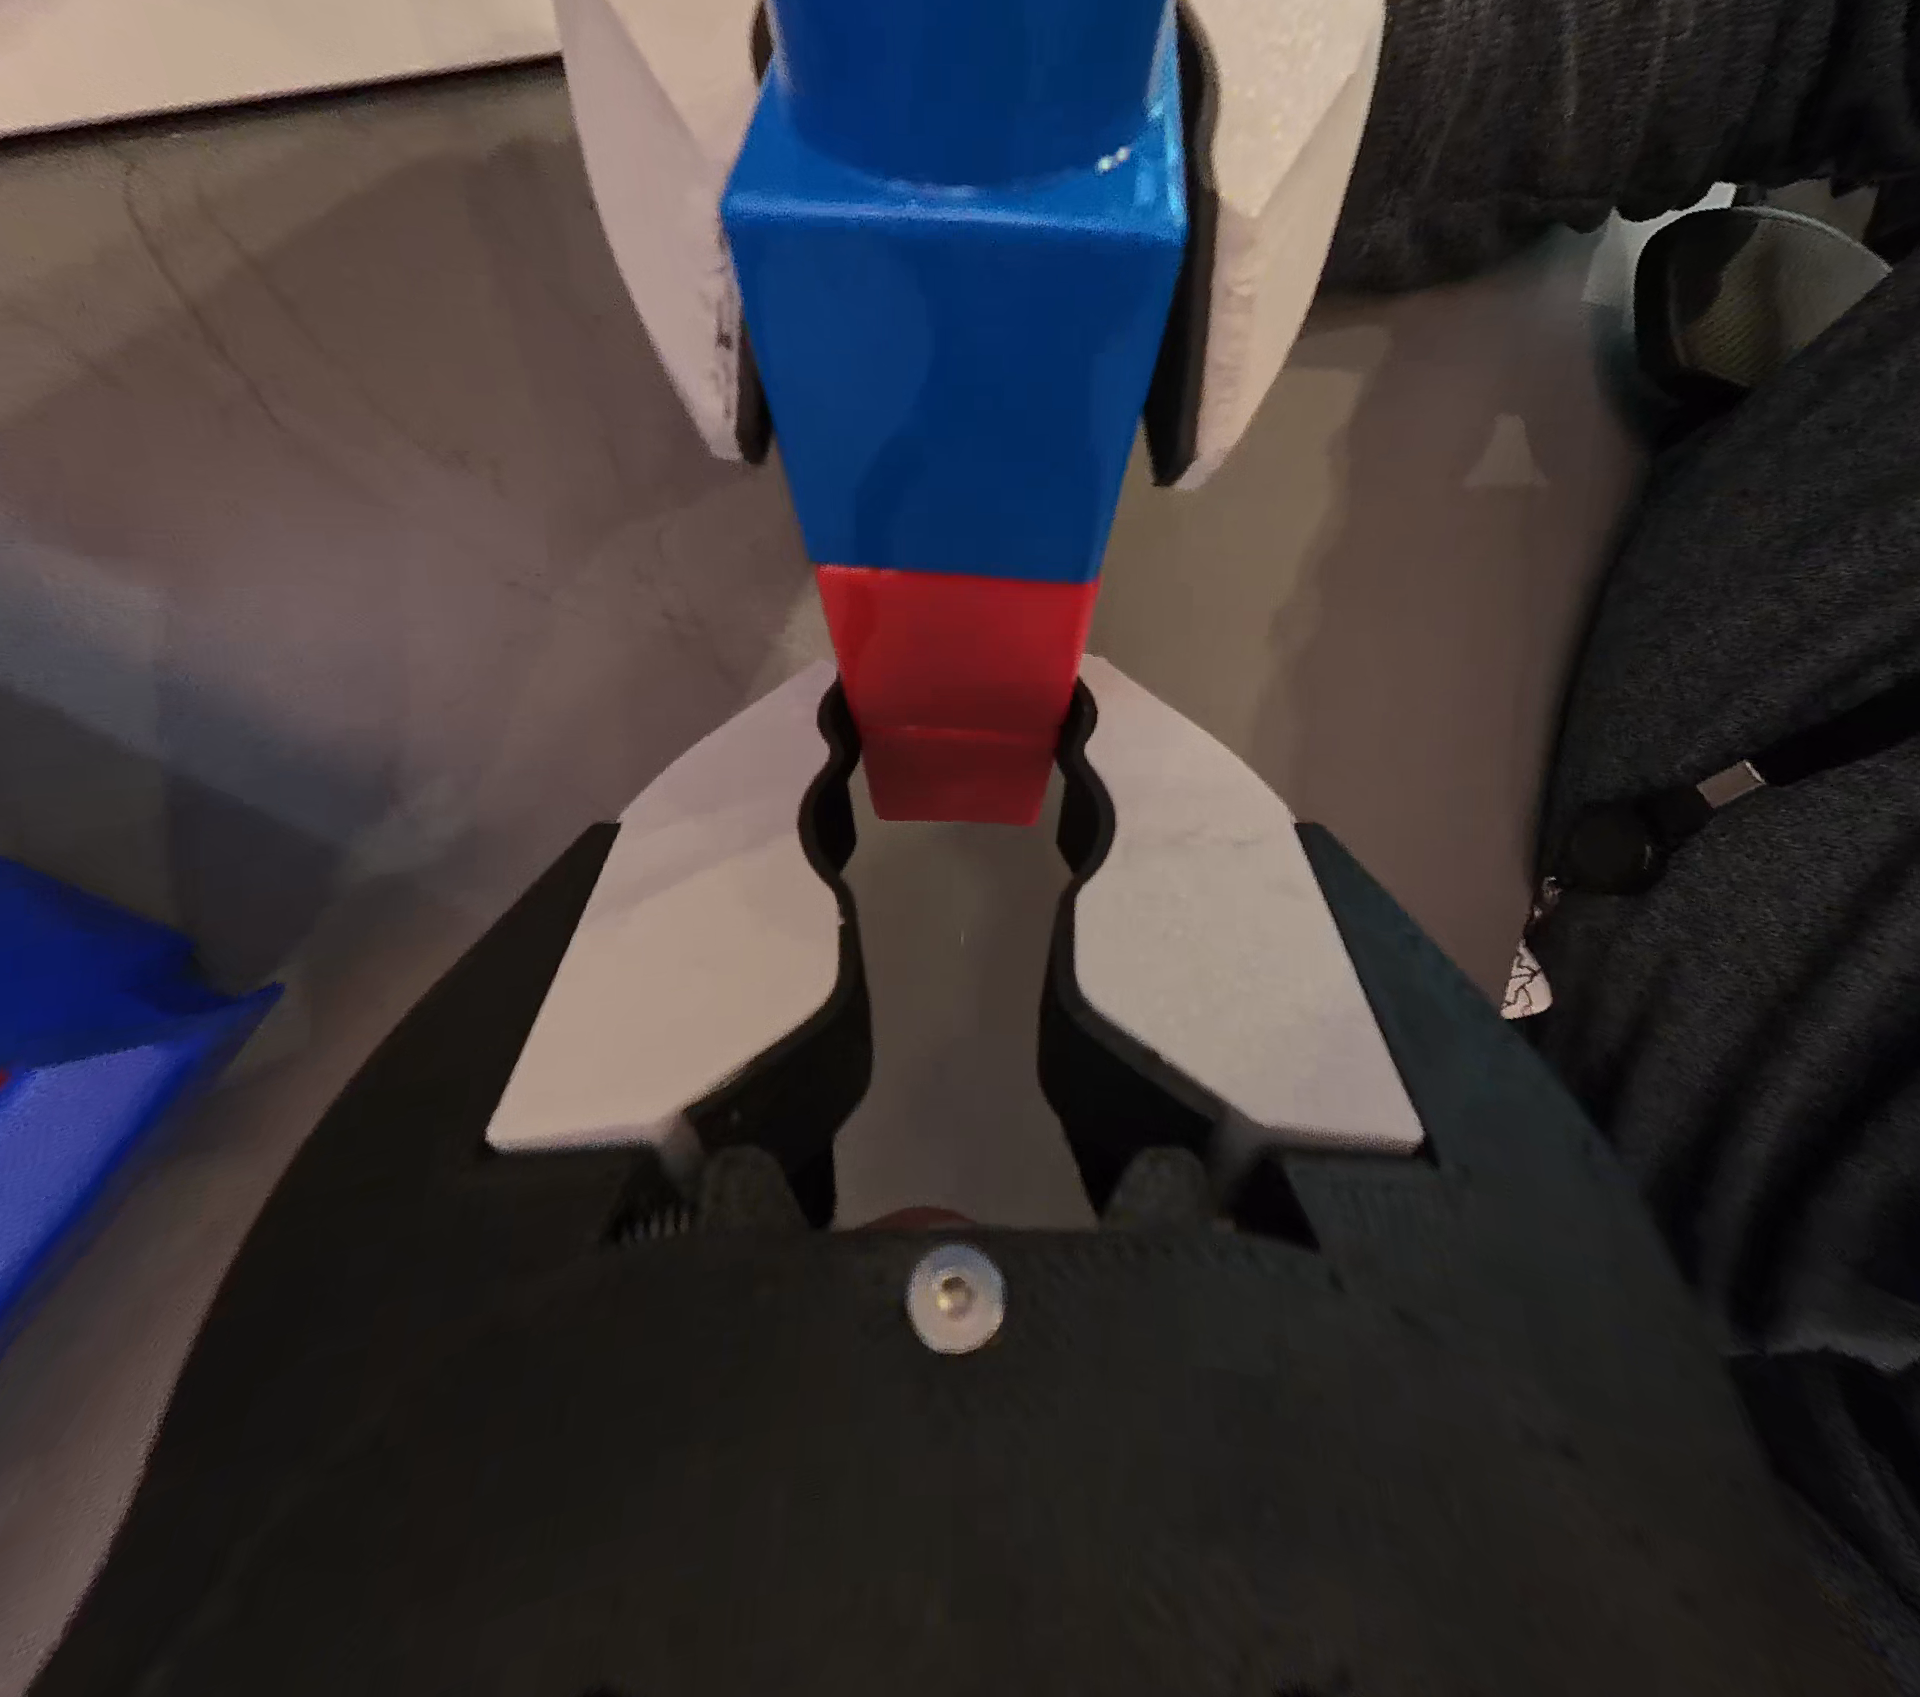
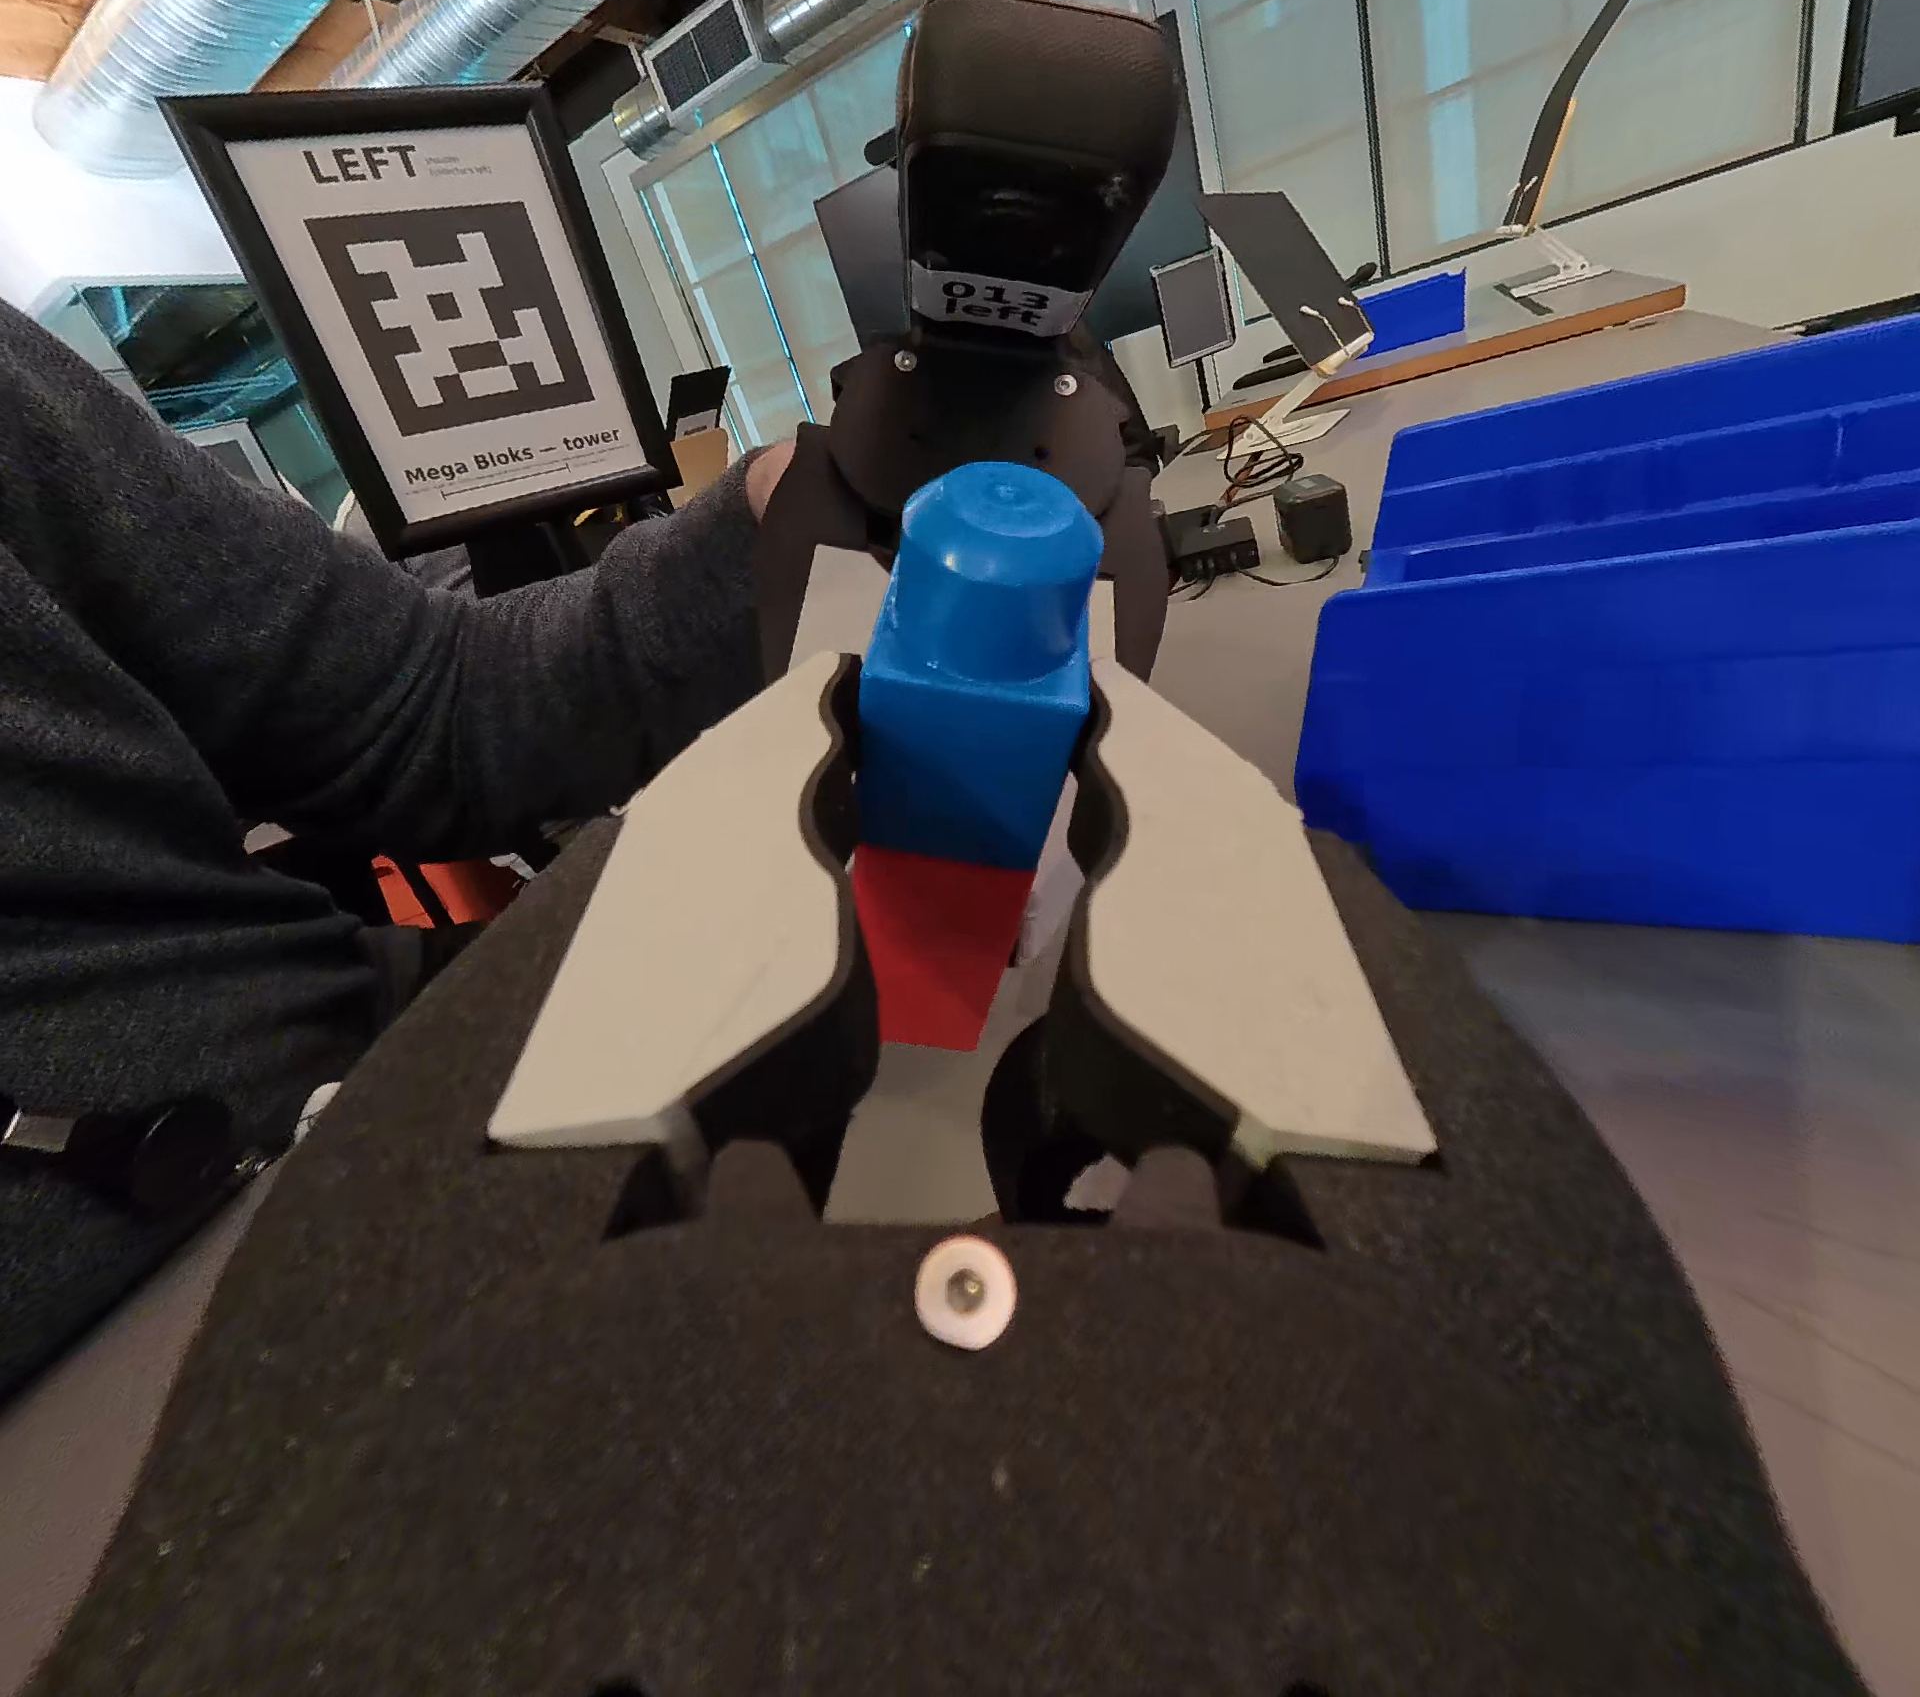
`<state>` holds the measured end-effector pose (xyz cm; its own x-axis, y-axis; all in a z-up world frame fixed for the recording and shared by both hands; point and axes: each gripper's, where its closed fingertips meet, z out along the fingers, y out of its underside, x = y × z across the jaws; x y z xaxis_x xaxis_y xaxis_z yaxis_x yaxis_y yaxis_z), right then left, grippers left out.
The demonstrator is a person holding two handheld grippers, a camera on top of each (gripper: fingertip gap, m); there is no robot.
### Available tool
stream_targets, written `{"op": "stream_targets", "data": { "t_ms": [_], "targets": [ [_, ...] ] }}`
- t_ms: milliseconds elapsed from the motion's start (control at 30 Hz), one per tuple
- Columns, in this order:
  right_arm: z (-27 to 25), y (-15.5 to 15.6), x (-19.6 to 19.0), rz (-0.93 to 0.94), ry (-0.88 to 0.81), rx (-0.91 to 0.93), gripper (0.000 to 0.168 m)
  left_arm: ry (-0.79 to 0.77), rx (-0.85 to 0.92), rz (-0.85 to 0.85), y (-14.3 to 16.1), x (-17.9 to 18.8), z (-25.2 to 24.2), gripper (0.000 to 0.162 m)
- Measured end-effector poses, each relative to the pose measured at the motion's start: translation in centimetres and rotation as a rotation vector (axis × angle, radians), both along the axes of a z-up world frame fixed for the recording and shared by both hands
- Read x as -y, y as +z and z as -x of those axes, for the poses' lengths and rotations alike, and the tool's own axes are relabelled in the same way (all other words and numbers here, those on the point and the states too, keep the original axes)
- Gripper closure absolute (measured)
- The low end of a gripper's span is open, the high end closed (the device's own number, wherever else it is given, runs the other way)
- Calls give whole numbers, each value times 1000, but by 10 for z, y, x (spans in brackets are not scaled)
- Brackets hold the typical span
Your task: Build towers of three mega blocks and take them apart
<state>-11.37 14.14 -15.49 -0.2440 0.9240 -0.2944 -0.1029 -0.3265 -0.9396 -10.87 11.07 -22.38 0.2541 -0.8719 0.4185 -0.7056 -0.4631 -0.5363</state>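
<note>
Left gripper (image 1: 956,754) jaws clamping red block (image 1: 961,671), right gripper (image 2: 971,764) jaws clamping blue block (image 2: 971,743), blue bin (image 2: 1621,712) contents hidden

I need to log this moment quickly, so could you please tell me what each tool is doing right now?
Left tool: closed on the red block.
Right tool: closed on the blue block, which is stacked on the red block.
</note>
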Motion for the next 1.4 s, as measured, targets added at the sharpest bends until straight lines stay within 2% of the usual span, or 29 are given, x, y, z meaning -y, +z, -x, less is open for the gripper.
{"op": "stream_targets", "data": {
  "t_ms": [467,500,533,600,667,767,833,967,1067,1167,1267,1400],
  "targets": [
    [4,-1,6,-39,5,28,131,-31,-16,-14,0,3,6,126],
    [3,1,7,-44,7,24,132,-31,26,-5,4,4,4,123],
    [3,3,8,-53,5,26,132,-37,82,1,11,6,2,111],
    [1,7,9,-81,-15,47,132,-17,172,-27,25,2,5,101],
    [-5,14,8,-103,-57,69,132,-6,341,-68,51,0,6,103],
    [-29,32,8,-111,-141,93,132,44,512,-119,74,-9,16,119],
    [-57,49,9,-119,-213,113,132,73,572,-162,76,-16,19,133],
    [-139,90,7,-181,-413,208,132,65,640,-162,67,-17,13,139],
    [-222,119,-3,-233,-652,278,132,69,605,-136,53,-19,7,140],
    [-316,131,-20,-259,-950,388,132,57,611,-124,52,-19,2,140],
    [-393,116,-34,-183,-1140,503,132,60,607,-125,50,-21,-3,140],
    [-444,70,-52,-95,-1258,611,131,58,604,-116,48,-21,-11,141]
  ]
}}
